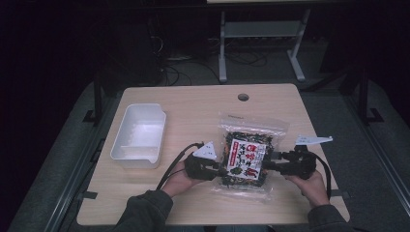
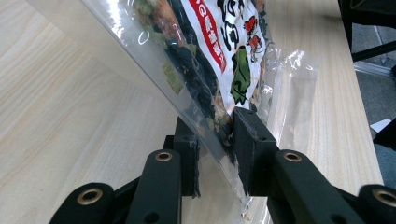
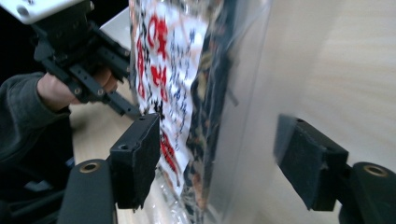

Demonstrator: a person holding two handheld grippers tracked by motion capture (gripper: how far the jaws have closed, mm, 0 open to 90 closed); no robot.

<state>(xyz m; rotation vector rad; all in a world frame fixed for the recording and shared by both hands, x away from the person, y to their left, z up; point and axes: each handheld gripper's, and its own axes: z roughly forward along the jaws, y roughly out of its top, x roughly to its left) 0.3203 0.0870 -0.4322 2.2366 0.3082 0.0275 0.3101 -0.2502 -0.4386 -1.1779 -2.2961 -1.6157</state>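
So the worktop (image 1: 193,116) is a light wood one with rounded corners and a round cable hole (image 1: 243,97) near the far edge. On its left side sits a white plastic tub (image 1: 139,135), rectangular, open on top, long side running away from the near edge, nothing visible inside. Past the far edge there's a grey metal desk frame (image 1: 261,41) standing on the floor, with a tangle of dark cables (image 1: 183,67) lying beside it. Everything further back is too dark to make out.
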